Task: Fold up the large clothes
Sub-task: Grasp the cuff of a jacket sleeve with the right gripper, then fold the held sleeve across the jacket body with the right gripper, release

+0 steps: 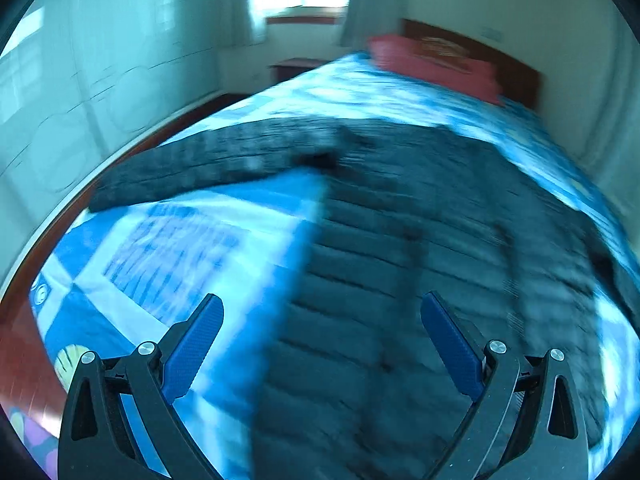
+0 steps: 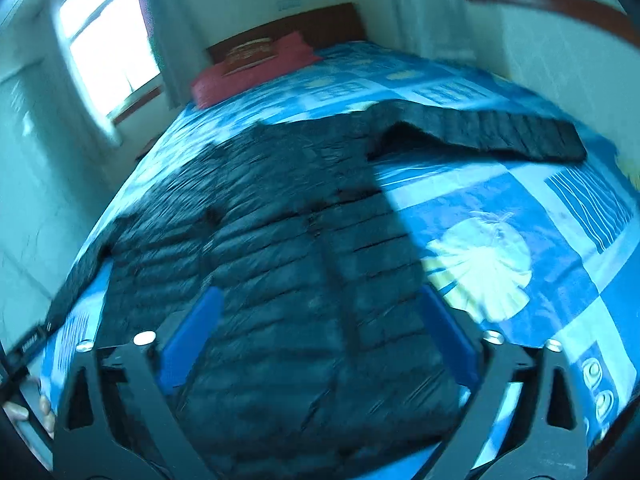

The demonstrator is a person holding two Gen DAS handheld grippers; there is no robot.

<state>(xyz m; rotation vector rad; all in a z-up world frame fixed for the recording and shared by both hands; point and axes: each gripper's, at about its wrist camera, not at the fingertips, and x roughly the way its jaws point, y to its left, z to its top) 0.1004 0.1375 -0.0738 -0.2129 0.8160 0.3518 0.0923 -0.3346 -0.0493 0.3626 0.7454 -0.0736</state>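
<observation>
While the large black quilted puffer jacket (image 2: 288,264) lay spread flat on the blue patchwork bedspread (image 2: 500,208), nothing of it had yet been folded. Its body ran lengthwise toward the foot of the bed, and one long padded sleeve (image 2: 492,134) stretched out sideways across the cover; in the left wrist view the other sleeve (image 1: 200,168) reached the opposite way, out to the bed's edge. Both pictures were smeared by motion, so fine detail of seams and hem could not be made out.

Over the jacket's lower body, the left gripper (image 1: 322,344) hung with its blue-padded fingers spread wide and nothing between them. Likewise the right gripper (image 2: 322,344) hovered over the hem end, its fingers well apart and clear of the cloth, gripping nothing.

By my judgement this was the approach before the first fold. What came next seemed to call for each gripper to come down onto an edge or a sleeve and pinch the slippery, puffy cloth firmly enough to carry it across the body.

Beyond the jacket, a red pillow (image 2: 256,68) rested against the dark wooden headboard (image 2: 304,22).
</observation>
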